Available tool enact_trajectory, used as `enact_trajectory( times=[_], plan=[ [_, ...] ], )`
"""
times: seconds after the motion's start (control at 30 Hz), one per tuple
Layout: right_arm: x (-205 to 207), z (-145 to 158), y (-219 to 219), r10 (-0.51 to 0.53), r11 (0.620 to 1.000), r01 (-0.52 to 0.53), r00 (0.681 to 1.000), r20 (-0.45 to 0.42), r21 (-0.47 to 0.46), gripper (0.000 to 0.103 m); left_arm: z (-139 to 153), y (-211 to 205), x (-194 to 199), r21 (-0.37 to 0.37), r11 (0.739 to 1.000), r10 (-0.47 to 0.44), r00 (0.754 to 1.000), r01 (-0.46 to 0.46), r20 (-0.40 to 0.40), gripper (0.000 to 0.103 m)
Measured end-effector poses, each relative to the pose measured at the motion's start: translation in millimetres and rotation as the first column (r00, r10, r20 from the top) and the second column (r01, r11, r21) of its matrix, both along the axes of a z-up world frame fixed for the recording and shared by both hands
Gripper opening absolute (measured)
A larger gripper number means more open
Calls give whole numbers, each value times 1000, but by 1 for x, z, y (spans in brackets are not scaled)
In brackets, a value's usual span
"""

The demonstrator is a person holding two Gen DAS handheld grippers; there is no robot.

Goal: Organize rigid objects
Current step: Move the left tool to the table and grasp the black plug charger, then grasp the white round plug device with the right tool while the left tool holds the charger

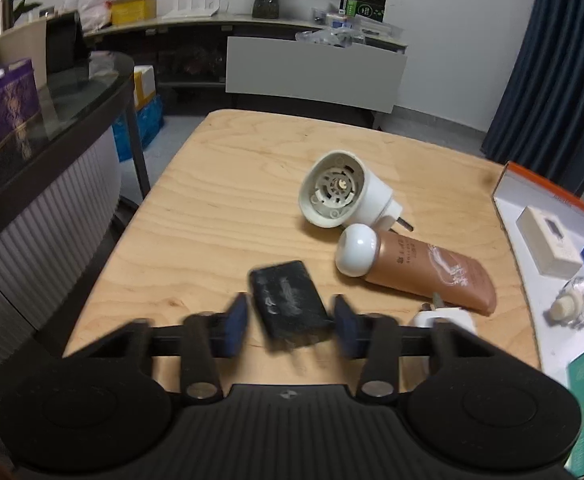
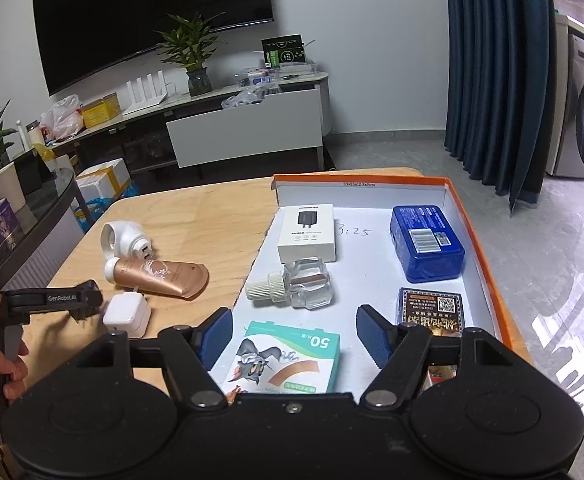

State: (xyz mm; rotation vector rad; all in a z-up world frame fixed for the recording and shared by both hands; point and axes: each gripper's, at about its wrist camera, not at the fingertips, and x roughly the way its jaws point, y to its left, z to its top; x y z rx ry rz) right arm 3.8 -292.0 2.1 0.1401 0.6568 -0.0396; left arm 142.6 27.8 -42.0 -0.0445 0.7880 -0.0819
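Note:
A black charger (image 1: 292, 305) lies on the wooden table (image 1: 212, 216) between the blue pads of my left gripper (image 1: 292, 320); the jaws stand open around it with small gaps, blurred. Beyond lie a white plug-in device (image 1: 342, 194), a bronze tube with a white cap (image 1: 420, 270) and a white charger (image 1: 448, 318). In the right wrist view my left gripper (image 2: 88, 302) reaches beside the white charger (image 2: 126, 314). My right gripper (image 2: 292, 334) is open and empty above the orange-rimmed tray (image 2: 476, 216), over a green box (image 2: 288, 356).
The tray holds a white charger box (image 2: 307, 232), a blue tin (image 2: 427, 242), a clear bottle (image 2: 300, 286) and a dark patterned box (image 2: 430, 312). A glass-topped counter (image 1: 72, 92) stands left of the table. A TV cabinet (image 2: 248, 128) lines the far wall.

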Motion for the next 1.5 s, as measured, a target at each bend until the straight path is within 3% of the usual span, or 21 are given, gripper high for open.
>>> enact_trajectory(
  times=[0.2, 0.4, 0.73, 0.87, 1.03, 1.13, 1.23, 1.4, 1.43, 1.47, 1.5],
  plan=[
    [3, -1, 3, 2, 1000, -2, 1000, -7, 11, 83, 2, 12, -9, -27, 1000, 7, 1000, -6, 19, 36],
    [16, -2, 24, 79, 997, -79, 997, -15, -4, 83, 15, 18, -25, -42, 999, -8, 998, 10, 60, 36],
    [87, -32, 85, 207, 977, -211, 972, -107, -24, 83, 31, 40, -48, -103, 995, 2, 995, 8, 96, 36],
    [120, -31, 105, 281, 960, -280, 953, -113, 23, 83, 33, 46, -51, -86, 996, 5, 993, 5, 121, 36],
    [167, -24, 131, 394, 919, -390, 912, -110, 54, 88, 32, 54, -47, -132, 991, 23, 991, -6, 129, 36],
    [194, -30, 149, 446, 894, -447, 885, -133, 22, 90, 31, 56, -46, -140, 990, 24, 991, -5, 135, 36],
    [217, -41, 157, 486, 873, -485, 860, -157, 51, 90, 30, 57, -43, -148, 989, 16, 990, 4, 137, 36],
    [242, -59, 166, 503, 864, -499, 846, -177, 70, 90, 27, 57, -39, -180, 984, 18, 990, 7, 140, 36],
    [244, -61, 168, 515, 857, -508, 839, -179, 84, 88, 27, 57, -38, -181, 983, 19, 990, 7, 142, 36],
    [245, -62, 169, 524, 851, -516, 834, -174, 93, 69, 27, 56, -37, -180, 984, 20, 989, 6, 145, 36],
    [244, -62, 170, 530, 848, -522, 833, -159, 90, 64, 27, 55, -37, -176, 984, 21, 989, 5, 149, 36]
  ],
)
